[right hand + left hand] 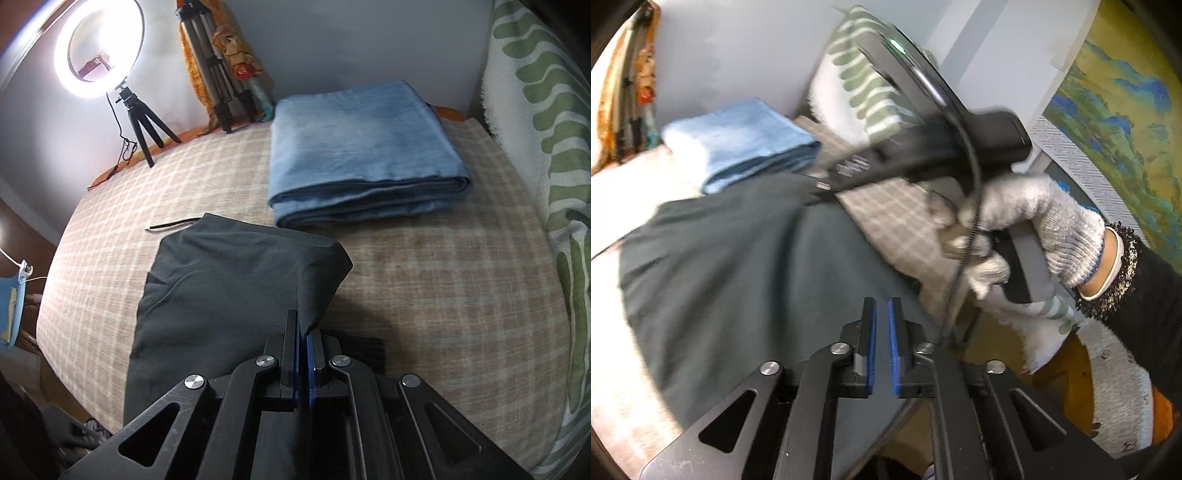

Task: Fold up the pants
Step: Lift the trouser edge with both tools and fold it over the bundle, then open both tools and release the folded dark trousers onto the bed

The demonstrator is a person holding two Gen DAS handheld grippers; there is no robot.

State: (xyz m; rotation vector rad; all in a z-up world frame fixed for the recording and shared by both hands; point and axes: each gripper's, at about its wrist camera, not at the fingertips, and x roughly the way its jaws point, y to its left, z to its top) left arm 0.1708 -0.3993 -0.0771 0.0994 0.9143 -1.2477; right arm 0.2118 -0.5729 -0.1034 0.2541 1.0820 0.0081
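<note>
Right wrist view shows the dark pants (236, 291) lying on a checked bed cover (443, 280), spread from the middle of the picture down toward 7 o'clock. The right gripper (303, 343) sits at 6 o'clock and its jaws are pressed tight on a raised fold of the pants, with the blue pads nearly touching through the cloth. A thin black cord (171, 224) pokes out of the pants at about 10 o'clock. A folded blue towel (362, 155) rests at 1 o'clock, near the pants but not touching them. A bright ring light (98, 48) stands at 11 o'clock, and a green and white pillow (546, 184) lines the edge at 3 o'clock. In the left wrist view, the left gripper (881, 325) is at 6 o'clock above the pants (738, 277), and its jaws stand only a little apart with nothing seen between the pads. The gloved right hand (1027, 236) is at 3 o'clock, curled around the black handle of the other tool, which reaches up toward 12 o'clock and looks blurred. The pants look soft, thin and light, so they will likely droop and bunch when lifted. They seem floppy, not stiff, and not likely to break. A good place to hold is probably a hem or a corner of a fold, pinched well in from the edge, so the cloth does not slide out.
</note>
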